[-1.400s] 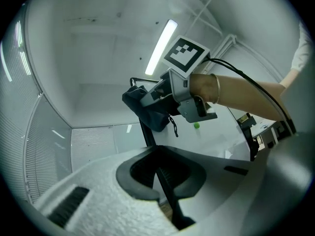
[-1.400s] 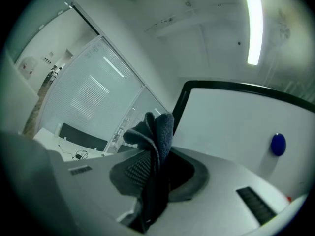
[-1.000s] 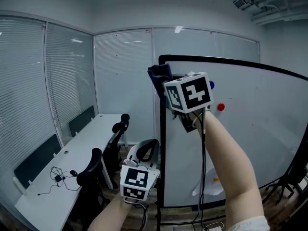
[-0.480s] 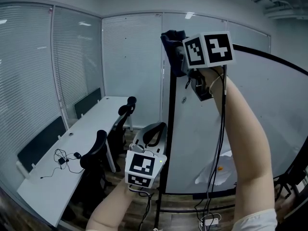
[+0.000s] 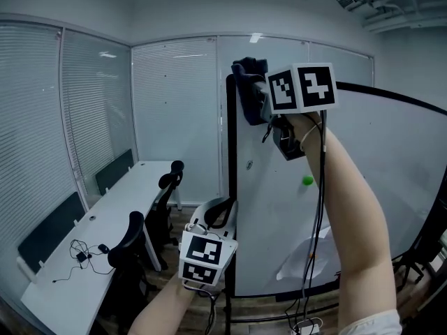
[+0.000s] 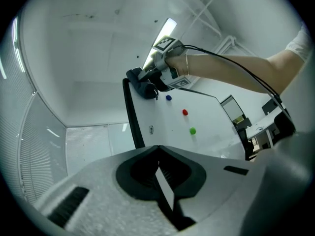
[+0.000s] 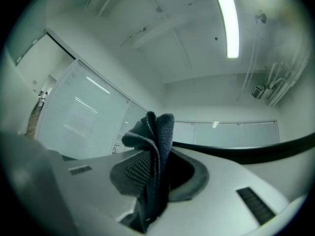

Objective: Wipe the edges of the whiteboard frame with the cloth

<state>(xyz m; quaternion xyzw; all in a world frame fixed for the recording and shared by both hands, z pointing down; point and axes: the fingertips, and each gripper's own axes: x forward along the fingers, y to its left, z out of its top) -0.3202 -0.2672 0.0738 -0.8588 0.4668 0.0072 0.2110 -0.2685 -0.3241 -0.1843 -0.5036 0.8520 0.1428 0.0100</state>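
Observation:
The whiteboard [image 5: 363, 187] stands upright in a black frame [image 5: 230, 187]. Raised high, my right gripper [image 5: 253, 102] is shut on a dark blue cloth [image 5: 246, 82], which lies against the frame's top left corner. In the right gripper view the cloth [image 7: 156, 146] is bunched between the jaws of my right gripper [image 7: 157, 156], with the black frame [image 7: 246, 152] just beyond. My left gripper [image 5: 202, 257] hangs low beside the frame's left edge. Its jaws are shut with nothing in them in the left gripper view [image 6: 158, 154], which also shows the cloth [image 6: 142, 86] at the corner.
A long white desk [image 5: 84, 257] with cables and black office chairs [image 5: 129, 246] stand at the left, in front of glass walls with blinds. A green magnet [image 5: 307, 181] sticks to the board. White sheeting [image 5: 300, 260] hangs near the board's lower part. Cables lie on the floor [image 5: 307, 323].
My right gripper has lifted the cloth from a little below the frame's top up onto its top left corner. The left gripper has stayed low.

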